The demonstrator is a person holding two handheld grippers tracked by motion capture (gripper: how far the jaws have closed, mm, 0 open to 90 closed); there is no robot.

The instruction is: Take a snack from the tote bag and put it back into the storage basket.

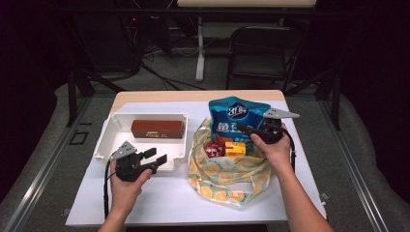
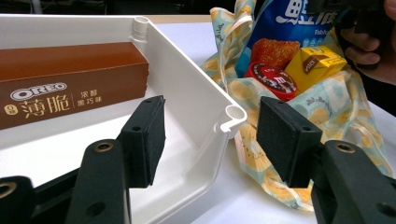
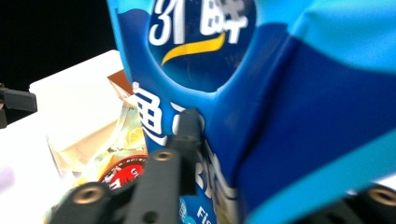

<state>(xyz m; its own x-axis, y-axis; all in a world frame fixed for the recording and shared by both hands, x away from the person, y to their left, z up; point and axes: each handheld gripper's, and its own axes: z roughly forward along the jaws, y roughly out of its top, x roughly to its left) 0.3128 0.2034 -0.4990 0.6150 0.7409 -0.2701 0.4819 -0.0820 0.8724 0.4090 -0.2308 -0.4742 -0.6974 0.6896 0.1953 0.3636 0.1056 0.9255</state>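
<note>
Right gripper (image 1: 252,130): jaws clamped on the blue crinkly snack bag (image 1: 232,118), upright in the yellow-patterned cloth bag (image 1: 227,181)
Left gripper (image 1: 153,158): jaws wide apart, holding nothing, straddling the white plastic tray's (image 1: 104,140) near right corner

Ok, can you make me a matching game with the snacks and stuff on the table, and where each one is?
Things:
1. brown Oreo box
2. blue snack bag
3. red round tin
4. left gripper

Places or states:
A. lying in the patterned cloth bag, beside the yellow box
B. open, at the corner of the white tray
C. inside the white tray
D. pinched by the right gripper

Pairs: 1-C, 2-D, 3-A, 4-B
</note>
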